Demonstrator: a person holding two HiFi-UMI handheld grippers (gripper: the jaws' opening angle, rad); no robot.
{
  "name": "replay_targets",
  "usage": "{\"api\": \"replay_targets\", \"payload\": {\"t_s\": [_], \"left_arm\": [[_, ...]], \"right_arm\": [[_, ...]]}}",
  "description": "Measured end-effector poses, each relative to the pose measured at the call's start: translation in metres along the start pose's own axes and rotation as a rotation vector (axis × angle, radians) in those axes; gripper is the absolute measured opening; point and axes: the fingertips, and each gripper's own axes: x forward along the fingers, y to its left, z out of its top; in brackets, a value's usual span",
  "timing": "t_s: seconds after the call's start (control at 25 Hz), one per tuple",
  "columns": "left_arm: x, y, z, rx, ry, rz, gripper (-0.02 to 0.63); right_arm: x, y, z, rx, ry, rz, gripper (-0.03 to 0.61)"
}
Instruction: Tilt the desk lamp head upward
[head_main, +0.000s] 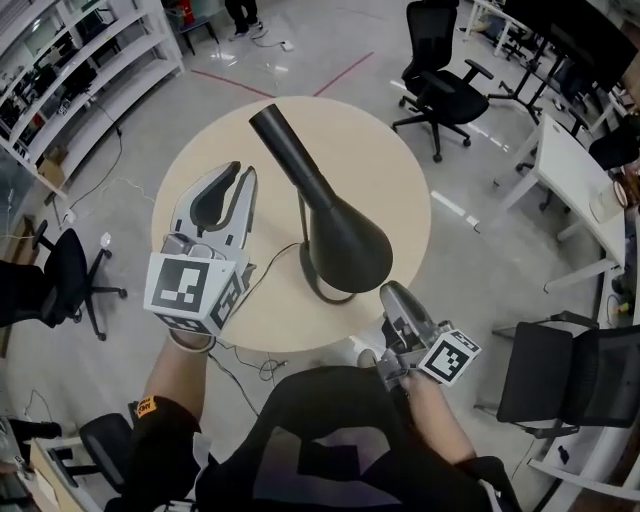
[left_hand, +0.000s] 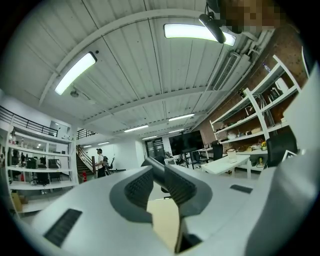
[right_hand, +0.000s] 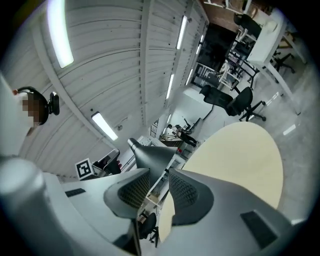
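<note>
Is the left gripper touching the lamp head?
Apart. The head view shows a strip of bare table between the left gripper and the lamp head.

- The desk lamp's base (head_main: 322, 292) lies almost wholly under the lamp head (head_main: 345, 245) in the head view; only a thin edge shows.
- In the left gripper view the lamp is a dark sliver beyond the jaw tips, the rest hidden behind the jaws.
- In the right gripper view the jaws cover the lamp head's lower part.
- The cable (head_main: 268, 258) disappears behind the left gripper (head_main: 238, 172).
- The right gripper (head_main: 392, 293) is seen from behind in the head view, so its jaw gap is unreadable there.
- A distant person (left_hand: 101, 161) is too small to make out.
- An office chair (head_main: 560, 375) is cut off at the right edge.
</note>
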Motion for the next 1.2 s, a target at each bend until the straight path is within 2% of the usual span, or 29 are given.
{"api": "replay_targets", "payload": {"t_s": [0.28, 0.56, 0.72, 0.88, 1.04, 1.2], "left_arm": [[0.05, 0.015, 0.04, 0.063, 0.003, 0.009, 0.121], [0.089, 0.024, 0.037, 0.108, 0.096, -0.025, 0.121], [0.101, 0.026, 0.032, 0.103, 0.129, -0.046, 0.121], [0.105, 0.026, 0.029, 0.073, 0.128, -0.075, 0.121], [0.106, 0.027, 0.028, 0.058, 0.152, -0.099, 0.118], [0.108, 0.029, 0.02, 0.06, 0.181, -0.109, 0.081]], "right_arm": [[0.007, -0.001, 0.003, 0.128, 0.027, 0.113, 0.101], [0.017, 0.003, 0.003, 0.217, 0.031, 0.192, 0.1], [0.02, 0.005, 0.008, 0.237, 0.034, 0.216, 0.1], [0.021, 0.002, 0.008, 0.241, 0.047, 0.216, 0.1], [0.019, 0.008, 0.012, 0.217, 0.055, 0.226, 0.1], [0.012, 0.023, 0.021, 0.153, 0.062, 0.259, 0.098]]}}
